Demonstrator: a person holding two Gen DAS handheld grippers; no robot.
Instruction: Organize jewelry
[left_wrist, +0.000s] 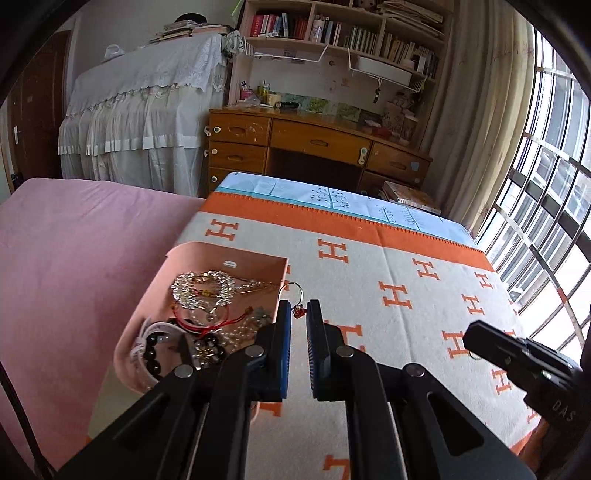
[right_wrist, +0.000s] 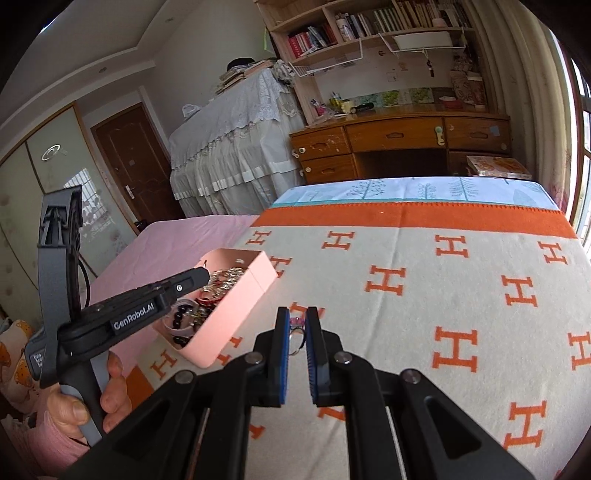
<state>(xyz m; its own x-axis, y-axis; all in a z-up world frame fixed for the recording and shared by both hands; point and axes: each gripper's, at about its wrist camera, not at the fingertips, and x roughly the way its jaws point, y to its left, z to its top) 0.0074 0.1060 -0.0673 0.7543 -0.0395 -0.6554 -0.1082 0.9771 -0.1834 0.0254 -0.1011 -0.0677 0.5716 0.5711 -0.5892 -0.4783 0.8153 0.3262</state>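
Bedroom setting: bookshelves and a wooden drawer unit are standing at 12 o'clock, and a blanket (right_wrist: 424, 295) patterned with orange H's is covering the bed and carrying the work.

Pink box (left_wrist: 207, 258) is sitting on the blanket at about 10 o'clock in the left wrist view, lid off, already holding a tangle: crystal bracelet (left_wrist: 201, 290), red cord, dark bead bracelet (left_wrist: 153, 352), pearls.

Left tongs (left_wrist: 298, 314) are standing slightly parted just beside the box's right wall. A hoop earring (left_wrist: 293, 290) with a small red charm is showing beyond the tips, over or against the box rim. Whether the pads are pinching it cannot be told; the gap reads as released.

Right tongs (right_wrist: 297, 325) are closing around a silver ring (right_wrist: 295, 341) with a purple stone, low over the blanket, near the box at 10 o'clock. The ring is sitting between the pads and appears grasped, though contact on both sides is not certain.

Risks, as judged:
- Ring is small and round; a shallow pinch is likely letting it pivot or squirt out, and it would be vanishing into the blanket's pattern.
- Hoop earring is lying at the rim; a nudge from the left tongs could be tipping it outside the box.
- Both tongs are working close together; the arriving right one may be clipping the left.
- Dropping pieces onto the tangle is inviting hooks to snag cords.
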